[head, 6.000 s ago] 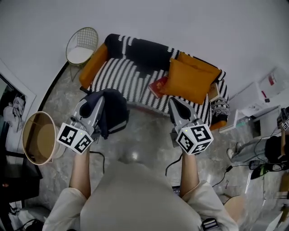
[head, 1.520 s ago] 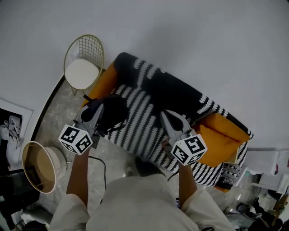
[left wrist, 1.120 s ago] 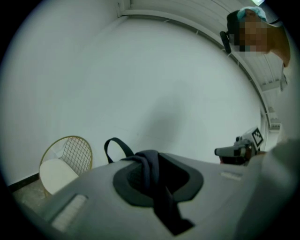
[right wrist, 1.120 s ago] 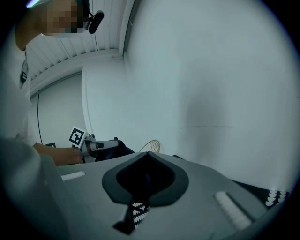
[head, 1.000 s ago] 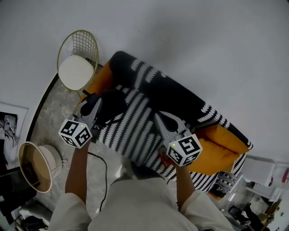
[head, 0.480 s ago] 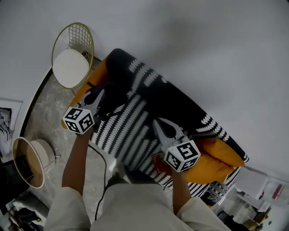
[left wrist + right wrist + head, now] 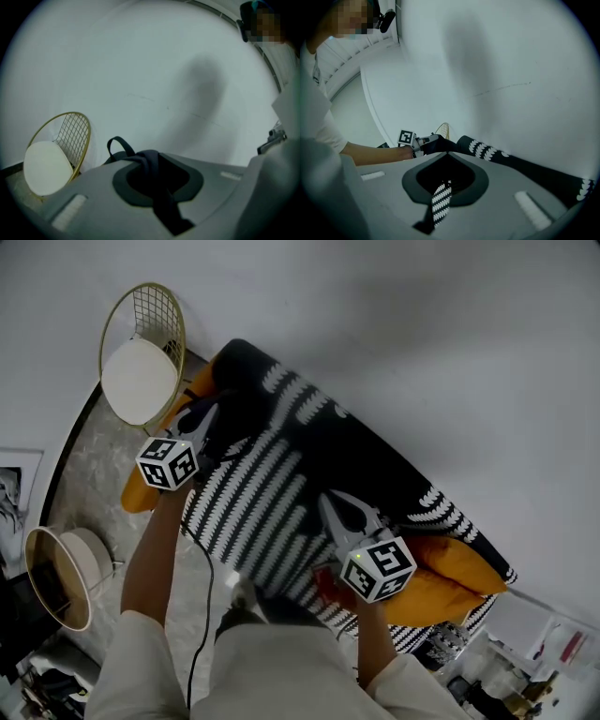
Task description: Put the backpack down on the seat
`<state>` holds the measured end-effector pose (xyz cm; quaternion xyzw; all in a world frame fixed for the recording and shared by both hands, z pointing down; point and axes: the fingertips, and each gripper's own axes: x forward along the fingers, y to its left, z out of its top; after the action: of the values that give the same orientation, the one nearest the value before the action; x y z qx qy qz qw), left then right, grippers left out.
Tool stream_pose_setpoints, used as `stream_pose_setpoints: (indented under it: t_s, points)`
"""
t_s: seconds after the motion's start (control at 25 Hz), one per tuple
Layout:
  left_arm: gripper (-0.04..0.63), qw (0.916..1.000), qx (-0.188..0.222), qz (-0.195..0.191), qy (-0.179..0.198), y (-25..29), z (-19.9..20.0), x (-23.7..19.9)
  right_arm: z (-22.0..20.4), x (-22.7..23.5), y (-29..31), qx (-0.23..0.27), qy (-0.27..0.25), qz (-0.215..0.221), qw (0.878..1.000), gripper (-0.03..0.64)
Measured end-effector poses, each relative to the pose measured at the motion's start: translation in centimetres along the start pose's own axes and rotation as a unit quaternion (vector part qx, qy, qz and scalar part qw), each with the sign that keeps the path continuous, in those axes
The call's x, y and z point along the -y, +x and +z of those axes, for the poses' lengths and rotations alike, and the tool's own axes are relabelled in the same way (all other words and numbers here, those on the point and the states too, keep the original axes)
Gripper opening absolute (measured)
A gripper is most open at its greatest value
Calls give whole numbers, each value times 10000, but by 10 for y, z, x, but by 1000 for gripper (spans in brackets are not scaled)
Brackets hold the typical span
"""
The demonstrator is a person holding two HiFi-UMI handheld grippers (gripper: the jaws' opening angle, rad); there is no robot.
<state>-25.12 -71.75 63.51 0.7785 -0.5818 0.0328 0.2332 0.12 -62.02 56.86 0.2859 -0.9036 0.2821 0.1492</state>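
My left gripper is shut on a dark strap of the black backpack. The bag hangs over the left end of the sofa, which has a black-and-white striped cover; whether it touches the seat I cannot tell. In the left gripper view a strap loop sticks up beyond the left gripper, and the bag's body is hidden. My right gripper hovers over the middle of the seat, shut and empty. The right gripper view shows the right gripper with striped cover behind it, and the backpack far off.
A gold wire chair with a white seat stands left of the sofa against the white wall. An orange cushion lies at the sofa's right end. A round wicker stand sits on the floor at the left, and a cable trails down.
My left gripper has carried the backpack forward, from in front of the sofa to over its left end. The right gripper has come in over the seat's middle.
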Motion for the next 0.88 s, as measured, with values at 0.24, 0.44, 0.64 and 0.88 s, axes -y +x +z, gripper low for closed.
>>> stream_pose_setpoints:
  t_s: [0.24, 0.44, 0.64, 0.88]
  points:
    - [40, 9988, -117, 467, -128, 29, -13, -39, -6, 11, 7, -9, 382, 63, 9992, 6]
    - [46, 9977, -295, 560, 240, 48, -23, -49, -12, 13, 10, -30, 539, 95, 9985, 6]
    - [144, 9941, -696, 569, 601, 65, -37, -50, -11, 4, 21, -104, 703, 229, 9972, 6]
    - [193, 9921, -900, 721, 498, 62, -58, -50, -12, 1, 26, -177, 724, 233, 9969, 6]
